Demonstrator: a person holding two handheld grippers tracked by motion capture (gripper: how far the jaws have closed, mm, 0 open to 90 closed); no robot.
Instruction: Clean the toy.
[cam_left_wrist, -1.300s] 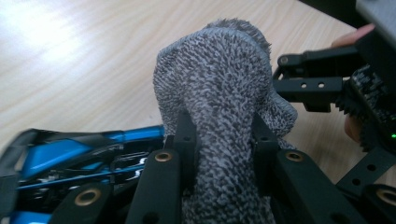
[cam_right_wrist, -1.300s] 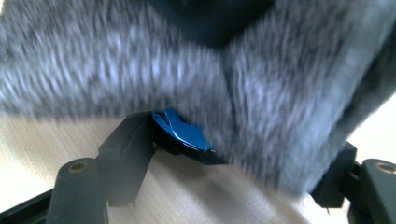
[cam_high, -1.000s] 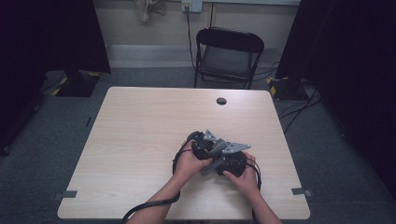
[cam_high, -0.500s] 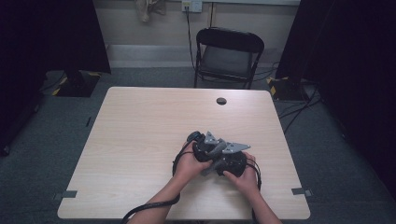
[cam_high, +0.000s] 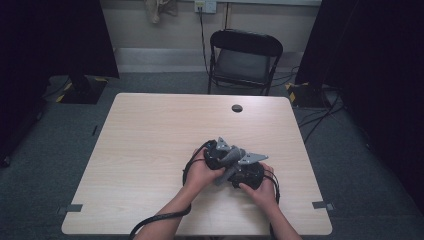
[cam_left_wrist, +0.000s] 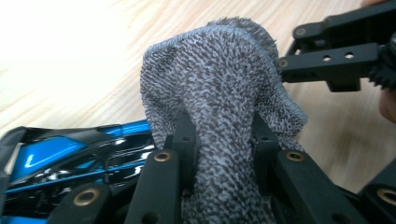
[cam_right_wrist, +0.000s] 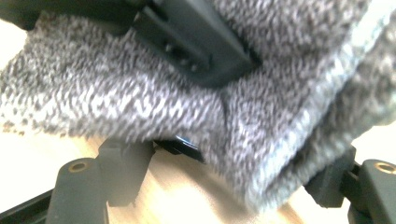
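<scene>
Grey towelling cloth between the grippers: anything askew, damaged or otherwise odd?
No damage shows. The grey towelling cloth is bunched, not flat: the left gripper pinches a fold that humps above its jaws. In the right gripper view the cloth drapes between that gripper's jaws. The light wooden table looks unmarked.

Bare forearms are showing no sleeves. Each gripper (cam_high: 235, 167) is wearing black jaws with brass-ringed screws, blue glossy panels, grey three-cornered plates, trailing black cables (cam_high: 155, 220).

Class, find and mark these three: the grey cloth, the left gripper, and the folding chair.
grey cloth (cam_left_wrist: 219, 88), left gripper view, on its bunched top fold.
left gripper (cam_left_wrist: 223, 154), left gripper view, midway between its jaws clamping the cloth.
folding chair (cam_high: 243, 65), high view, on its seat.
</scene>
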